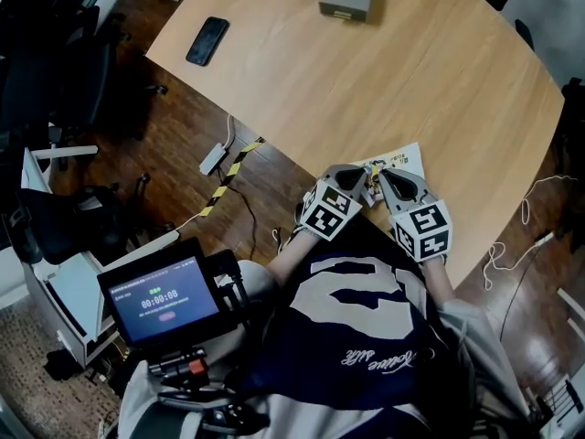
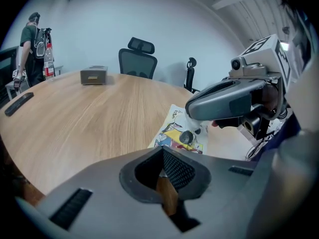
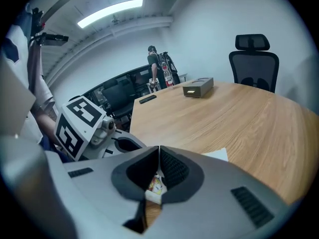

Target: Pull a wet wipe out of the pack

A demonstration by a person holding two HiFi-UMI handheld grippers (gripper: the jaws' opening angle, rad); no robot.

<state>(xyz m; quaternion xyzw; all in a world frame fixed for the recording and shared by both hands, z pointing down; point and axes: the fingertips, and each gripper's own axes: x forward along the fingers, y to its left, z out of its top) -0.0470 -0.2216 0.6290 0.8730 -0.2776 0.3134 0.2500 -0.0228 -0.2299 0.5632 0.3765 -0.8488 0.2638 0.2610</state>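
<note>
1. Head view: a white, cartoon-printed plastic wet-wipe pack lies at the near edge of the round wooden bench. The left gripper and right gripper meet over it.
2. Left gripper view: fingers closed beside the pack. They would best pin it down.
3. Right gripper view: fingers pinched shut on the pack's printed top. A slow, straight lift seems advisable.

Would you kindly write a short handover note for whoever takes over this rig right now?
Left gripper: shut, nothing clearly between its jaws, tips beside the wet wipe pack.
Right gripper: shut on the pack's printed top.
Pack: flat on the table, by its near edge.
Done: grip taken.
To do: steady the pack, pull a wipe out; none shows yet.
</note>
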